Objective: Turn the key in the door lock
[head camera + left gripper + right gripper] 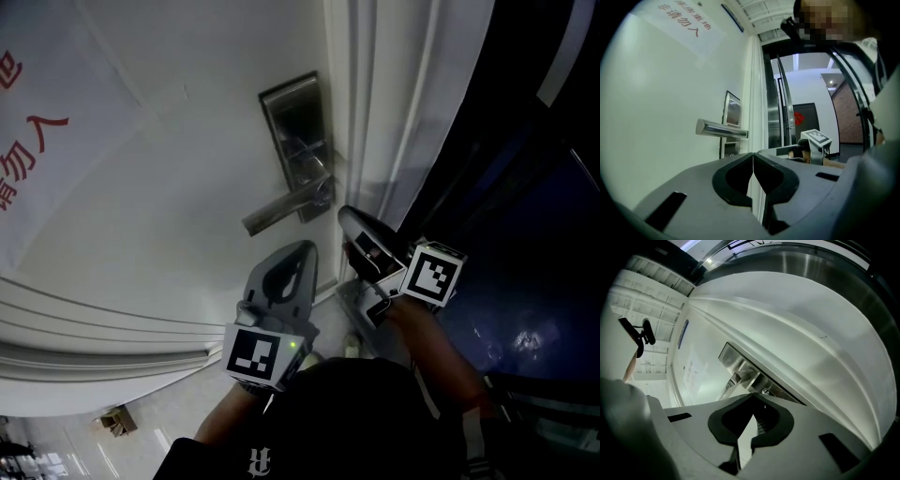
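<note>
Holding the left gripper [302, 247] up in front, pointing up and away, jaws pinched shut tip to tip, marker cube [255, 354] back by the wrist and the left forearm [220, 417] coming up from below. Got the right gripper [349, 217] just beside it on the right, reaching a bit further ahead and angled up-left. Jaws closed at the tips there too, only a sliver of gap lower down, with the right forearm [441, 352] trailing behind.
</note>
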`<state>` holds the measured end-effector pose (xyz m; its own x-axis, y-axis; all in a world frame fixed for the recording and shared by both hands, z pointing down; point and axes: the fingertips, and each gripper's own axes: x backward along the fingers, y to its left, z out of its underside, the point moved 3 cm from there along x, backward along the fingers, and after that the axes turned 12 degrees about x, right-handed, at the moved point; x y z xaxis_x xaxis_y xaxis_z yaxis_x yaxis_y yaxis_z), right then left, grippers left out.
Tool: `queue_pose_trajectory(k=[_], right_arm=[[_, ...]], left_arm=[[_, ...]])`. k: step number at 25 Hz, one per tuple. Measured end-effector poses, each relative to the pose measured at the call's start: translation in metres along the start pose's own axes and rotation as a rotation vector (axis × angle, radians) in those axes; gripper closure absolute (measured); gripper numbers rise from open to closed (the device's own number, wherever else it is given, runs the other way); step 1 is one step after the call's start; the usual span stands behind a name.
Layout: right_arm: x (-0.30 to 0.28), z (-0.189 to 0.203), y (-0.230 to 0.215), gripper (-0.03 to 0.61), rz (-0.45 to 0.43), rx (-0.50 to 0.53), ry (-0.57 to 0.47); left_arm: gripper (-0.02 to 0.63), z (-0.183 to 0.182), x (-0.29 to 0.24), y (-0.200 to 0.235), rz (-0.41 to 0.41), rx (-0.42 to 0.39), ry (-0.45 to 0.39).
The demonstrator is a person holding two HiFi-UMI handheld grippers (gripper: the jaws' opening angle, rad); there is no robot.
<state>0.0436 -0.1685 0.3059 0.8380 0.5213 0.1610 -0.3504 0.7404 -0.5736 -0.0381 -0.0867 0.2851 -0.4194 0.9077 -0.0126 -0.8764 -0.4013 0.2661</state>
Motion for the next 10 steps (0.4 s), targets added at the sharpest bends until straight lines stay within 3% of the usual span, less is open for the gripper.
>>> queue_pose_trajectory(k=[10], right_arm=[[-0.0029, -0.0004, -0.0089, 0.563, -0.026, -0.028, 0.019]], left_arm=[[0.606, 0.0026, -0.0050, 0.0002, -0.028, -0.008, -0.003]])
